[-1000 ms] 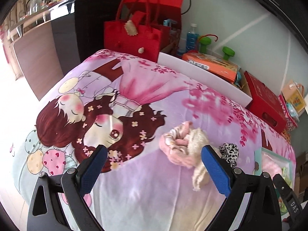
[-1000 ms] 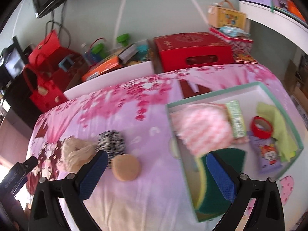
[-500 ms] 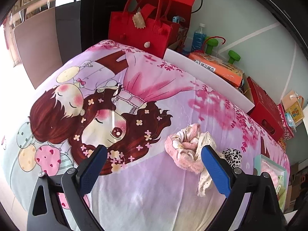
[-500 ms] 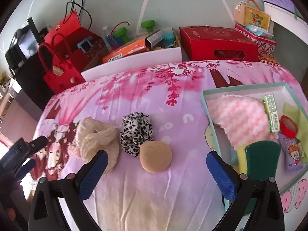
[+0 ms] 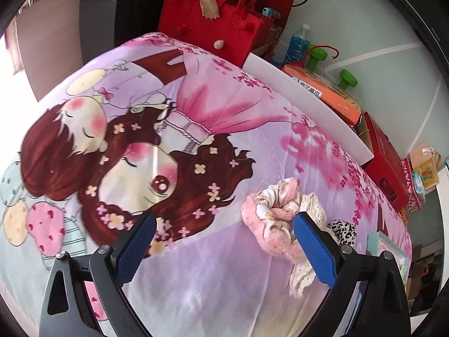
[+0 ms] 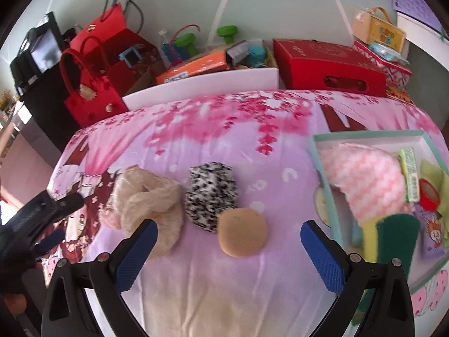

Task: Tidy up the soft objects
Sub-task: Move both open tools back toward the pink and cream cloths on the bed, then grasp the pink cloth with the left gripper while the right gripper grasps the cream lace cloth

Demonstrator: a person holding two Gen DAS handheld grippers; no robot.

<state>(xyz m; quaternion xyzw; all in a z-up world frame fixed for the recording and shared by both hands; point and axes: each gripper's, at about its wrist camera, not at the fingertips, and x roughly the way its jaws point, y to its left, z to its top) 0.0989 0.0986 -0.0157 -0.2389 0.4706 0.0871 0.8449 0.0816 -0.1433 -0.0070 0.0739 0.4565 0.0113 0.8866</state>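
Both open tools have shifted left toward the leopard scrunchie [image 6: 211,196].

Leopard-print scrunchie [image 6: 211,196]; tan puff [image 6: 242,236] (claw pads [image 6: 134,255] blue)

On a pink cartoon-print blanket [image 6: 196,280], a crumpled cream gauze scrunchie [image 6: 148,199], a black-and-white leopard-print scrunchie [image 6: 210,196] and a round tan sponge puff [image 6: 242,232] lie side by side, touching. A fluffy pink fleece scrunchie [image 5: 273,219] sits against the cream one's left.
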